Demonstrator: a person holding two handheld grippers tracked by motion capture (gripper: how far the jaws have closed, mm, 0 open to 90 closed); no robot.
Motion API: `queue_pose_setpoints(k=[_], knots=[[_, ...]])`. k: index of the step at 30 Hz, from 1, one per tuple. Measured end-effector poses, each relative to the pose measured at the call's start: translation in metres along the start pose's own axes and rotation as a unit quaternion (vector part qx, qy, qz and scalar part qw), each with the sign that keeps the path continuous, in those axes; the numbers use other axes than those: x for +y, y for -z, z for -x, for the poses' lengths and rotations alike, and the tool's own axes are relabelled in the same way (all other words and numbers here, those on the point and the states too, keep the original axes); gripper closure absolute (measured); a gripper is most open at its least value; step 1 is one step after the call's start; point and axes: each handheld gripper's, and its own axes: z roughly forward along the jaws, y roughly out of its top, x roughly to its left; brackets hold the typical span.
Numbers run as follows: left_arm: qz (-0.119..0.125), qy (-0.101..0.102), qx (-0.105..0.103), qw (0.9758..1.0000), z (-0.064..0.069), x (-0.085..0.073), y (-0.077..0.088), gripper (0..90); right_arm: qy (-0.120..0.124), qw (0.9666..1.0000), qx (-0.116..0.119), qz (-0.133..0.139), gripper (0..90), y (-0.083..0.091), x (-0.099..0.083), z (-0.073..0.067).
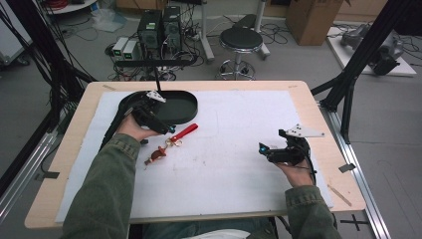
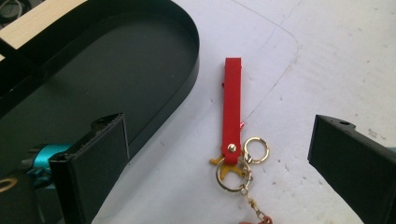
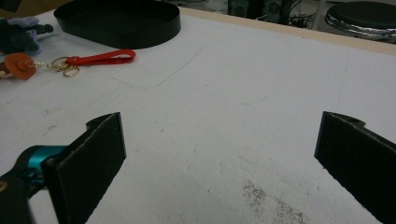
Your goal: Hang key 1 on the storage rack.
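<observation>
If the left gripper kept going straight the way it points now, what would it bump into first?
Most likely the red keychain strap. In the left gripper view it lies on the white mat between the open jaws of the left gripper, beside the black tray. Depth is hard to judge.

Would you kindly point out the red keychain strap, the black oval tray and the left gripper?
red keychain strap (image 2: 232,102), left gripper view, middle of the strap.
black oval tray (image 1: 191,102), high view, right rim.
left gripper (image 2: 217,154), left gripper view, midway between its open jaws.

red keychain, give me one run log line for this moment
left claw: open, above red keychain | keychain: on white mat beside black oval tray | right claw: open, idle
</observation>
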Motion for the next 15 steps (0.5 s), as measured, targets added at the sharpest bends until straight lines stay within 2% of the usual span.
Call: queue_pose_setpoints(k=[4,6,10,15], knots=[[-0.006,-0.001,-0.005,1.0,-0.001,0.003,-0.006,5.8,0.001,1.0,0.001,-0.001,0.9,0.001,0.0,-0.001],[-0.004,0.002,-0.014,0.9999,-0.001,0.005,-0.01,7.3,0.0,1.0,-0.003,0.007,0.9,0.003,0.0,-0.002],[-0.014,-0.006,-0.029,0.9994,0.006,0.012,-0.026,8.2,0.0,1.0,-0.002,0.008,0.9,0.004,0.0,-0.001],[-0.023,-0.012,-0.041,0.9988,0.011,0.016,-0.037,8.9,0.001,1.0,0.001,0.007,1.0,0.004,-0.001,-0.001]])
